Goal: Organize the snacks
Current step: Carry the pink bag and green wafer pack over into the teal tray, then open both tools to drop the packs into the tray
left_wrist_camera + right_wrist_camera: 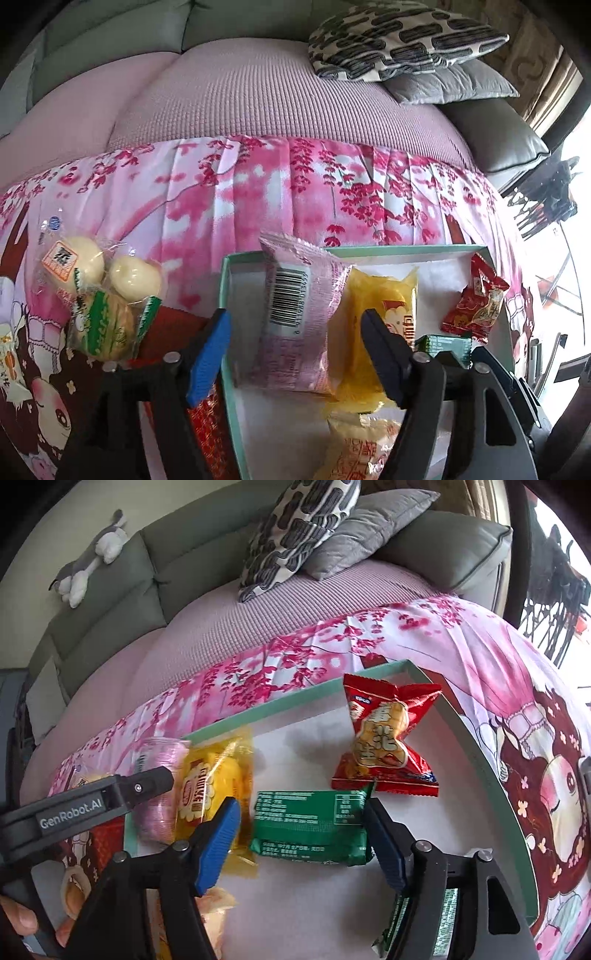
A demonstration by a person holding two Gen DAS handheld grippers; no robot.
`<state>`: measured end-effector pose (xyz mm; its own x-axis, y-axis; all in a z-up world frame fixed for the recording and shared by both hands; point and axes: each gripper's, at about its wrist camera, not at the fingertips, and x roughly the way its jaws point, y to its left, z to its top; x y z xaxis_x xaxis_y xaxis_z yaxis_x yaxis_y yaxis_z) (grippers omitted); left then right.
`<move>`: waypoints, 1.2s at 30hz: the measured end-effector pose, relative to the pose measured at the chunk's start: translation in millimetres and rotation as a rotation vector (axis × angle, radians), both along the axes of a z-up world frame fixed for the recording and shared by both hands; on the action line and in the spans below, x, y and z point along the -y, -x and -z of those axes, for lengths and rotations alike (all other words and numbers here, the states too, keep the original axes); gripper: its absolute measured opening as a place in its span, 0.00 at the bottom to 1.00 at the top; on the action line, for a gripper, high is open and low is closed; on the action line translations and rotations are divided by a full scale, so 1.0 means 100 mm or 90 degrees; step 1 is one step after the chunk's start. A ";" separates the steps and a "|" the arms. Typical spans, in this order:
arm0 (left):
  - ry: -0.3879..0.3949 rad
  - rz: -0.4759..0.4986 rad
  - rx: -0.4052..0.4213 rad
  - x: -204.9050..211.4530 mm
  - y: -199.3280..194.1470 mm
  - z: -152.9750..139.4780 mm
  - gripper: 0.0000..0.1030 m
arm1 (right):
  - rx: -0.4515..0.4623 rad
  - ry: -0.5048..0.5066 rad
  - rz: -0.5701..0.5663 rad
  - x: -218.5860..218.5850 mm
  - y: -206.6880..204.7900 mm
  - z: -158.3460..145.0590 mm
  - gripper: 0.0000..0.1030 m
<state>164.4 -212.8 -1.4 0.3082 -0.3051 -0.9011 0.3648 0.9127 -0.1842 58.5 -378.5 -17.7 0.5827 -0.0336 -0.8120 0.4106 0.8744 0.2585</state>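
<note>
Left gripper (pixel 295 343) jaws stand spread around the pink packet (pixel 301 317), which lies against the tray's (pixel 406 250) left wall. Right gripper (pixel 301 834) jaws straddle the green packet (pixel 314 827) mid-tray without pinching it, likely lining the snacks in a row.

This is a home, a living room by the look of it. A grey-green upholstered sofa (pixel 110 579) runs along the far side, its seat covered by a pink waffle-textured throw (pixel 240 96). A black-and-cream patterned cushion (pixel 399 40) lies on a plain grey cushion (pixel 454 85) at the sofa's right end, and a grey-and-white plush toy (pixel 92 554) rests on the backrest. In front, a pink blossom-printed cloth with cartoon figures (pixel 258 192) covers the surface. Daylight comes in at the right edge.
</note>
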 end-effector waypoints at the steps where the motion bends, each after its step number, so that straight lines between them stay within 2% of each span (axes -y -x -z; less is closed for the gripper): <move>1: 0.000 -0.008 0.001 -0.03 0.01 -0.02 0.74 | 0.002 0.001 -0.005 -0.02 0.00 -0.01 0.75; 3: 0.001 -0.023 0.002 -0.09 0.01 -0.06 0.75 | 0.005 0.002 -0.012 -0.04 0.00 -0.03 0.79; 6: 0.005 -0.054 0.015 -0.25 0.03 -0.14 0.82 | 0.008 0.003 -0.018 -0.07 0.01 -0.06 0.83; 9: 0.002 -0.083 0.035 -0.40 0.06 -0.19 0.83 | 0.013 0.005 -0.027 -0.10 0.02 -0.09 0.89; 11: -0.005 -0.105 0.050 -0.52 0.08 -0.22 0.91 | 0.017 0.009 -0.035 -0.13 0.03 -0.10 0.95; 15: -0.022 -0.144 0.086 -0.76 0.16 -0.26 0.95 | 0.024 0.016 -0.049 -0.18 0.04 -0.13 0.99; 19: -0.043 -0.166 0.107 -0.96 0.24 -0.28 0.95 | 0.032 0.020 -0.054 -0.23 0.06 -0.17 1.00; 30: -0.046 -0.235 0.122 -1.59 0.49 -0.26 0.95 | 0.065 0.015 -0.078 -0.47 0.09 -0.28 1.00; 36: -0.051 -0.290 0.123 -1.98 0.56 -0.25 0.95 | 0.080 0.021 -0.125 -0.74 0.06 -0.36 1.00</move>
<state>108.2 -15.3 23.2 0.5571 -0.0332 -0.8298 -0.0537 0.9957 -0.0758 52.4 -304.3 17.9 0.6772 0.0649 -0.7329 0.1980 0.9433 0.2665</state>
